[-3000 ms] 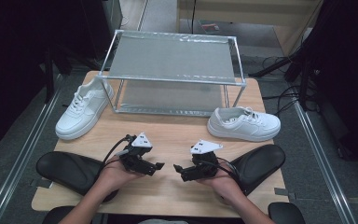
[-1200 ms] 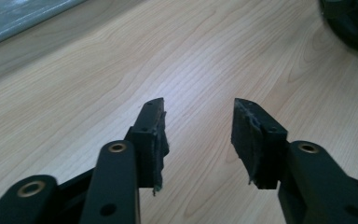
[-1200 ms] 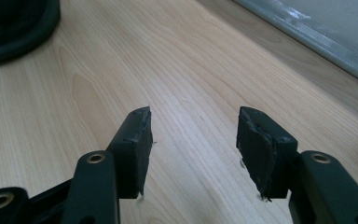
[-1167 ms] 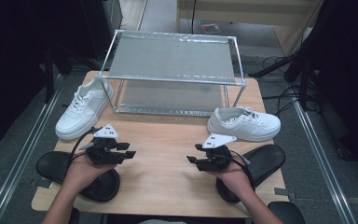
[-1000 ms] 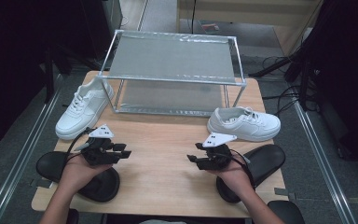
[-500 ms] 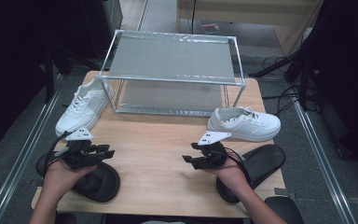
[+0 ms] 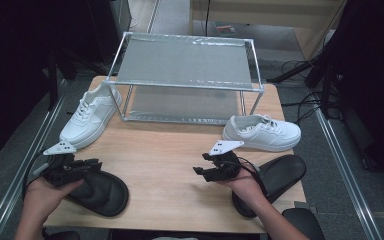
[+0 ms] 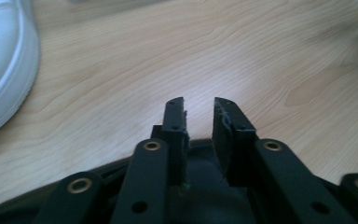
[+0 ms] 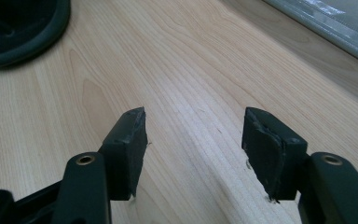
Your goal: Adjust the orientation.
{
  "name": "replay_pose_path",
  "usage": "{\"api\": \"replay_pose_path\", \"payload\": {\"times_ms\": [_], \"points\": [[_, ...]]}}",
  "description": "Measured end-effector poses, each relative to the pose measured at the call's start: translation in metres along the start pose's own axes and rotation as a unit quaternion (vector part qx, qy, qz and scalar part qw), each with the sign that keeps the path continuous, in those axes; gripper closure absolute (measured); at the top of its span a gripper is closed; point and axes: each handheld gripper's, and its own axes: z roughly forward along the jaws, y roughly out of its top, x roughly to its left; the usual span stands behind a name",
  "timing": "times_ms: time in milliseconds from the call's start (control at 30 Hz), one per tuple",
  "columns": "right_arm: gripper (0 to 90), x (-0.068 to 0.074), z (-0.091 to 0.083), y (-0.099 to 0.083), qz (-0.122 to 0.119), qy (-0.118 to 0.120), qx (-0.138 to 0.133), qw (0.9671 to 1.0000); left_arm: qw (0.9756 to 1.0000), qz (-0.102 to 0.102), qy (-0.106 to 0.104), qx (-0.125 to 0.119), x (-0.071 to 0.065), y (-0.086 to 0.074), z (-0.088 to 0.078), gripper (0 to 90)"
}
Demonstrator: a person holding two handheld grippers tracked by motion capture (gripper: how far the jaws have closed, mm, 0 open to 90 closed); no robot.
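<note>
- White sneaker, left (image 7: 87,116): lies at the table's left edge, beside the rack's left leg, toe toward the person; its sole rim also shows at the left of the left gripper view (image 8: 2,65).
- Left gripper (image 7: 87,165): held over the near-left corner, directly above the left black slipper (image 7: 97,190). Its jaws have just been closing and now stand a narrow gap apart. The slipper's dark upper (image 8: 200,186) lies under them, nothing pinched between the pads.
- Wire rack (image 7: 185,85): two mesh shelves, centre rear of the wooden table (image 7: 165,155).
- Right gripper (image 7: 207,164): low over bare wood right of centre, jaws spread wide with nothing between them.
- White sneaker, right (image 7: 262,134): in front of the rack's right leg, toe pointing left.
- Right black slipper (image 7: 272,180): near-right corner, partly beneath the right hand (image 7: 242,180).
</note>
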Motion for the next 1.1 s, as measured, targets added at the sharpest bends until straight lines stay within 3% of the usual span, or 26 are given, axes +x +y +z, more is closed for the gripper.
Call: {"api": "replay_pose_path", "payload": {"times_ms": [233,567,767,933,1100], "points": [[41.4,0.0,0.001,0.001,0.0,0.002,0.001,1.0,0.9995,-0.017,0.025,0.003,0.013,-0.01,-0.01,89.9],[41.3,-0.001,0.001,0.001,0.0,-0.001,0.002,1.0,0.9973,-0.051,0.047,0.023,0.031,-0.045,-0.016,90.0],[41.7,0.001,0.001,0.001,-0.006,-0.001,0.004,1.0,0.9964,-0.066,0.037,0.038,0.035,-0.055,-0.007,90.0],[41.9,0.001,0.003,0.001,-0.005,0.0,0.007,1.0,0.9971,-0.046,0.029,0.053,0.031,-0.05,0.004,90.0],[41.9,0.001,0.003,0.001,-0.006,0.0,0.009,0.9999,0.9973,-0.047,0.019,0.053,0.031,-0.048,0.01,90.0]]}}
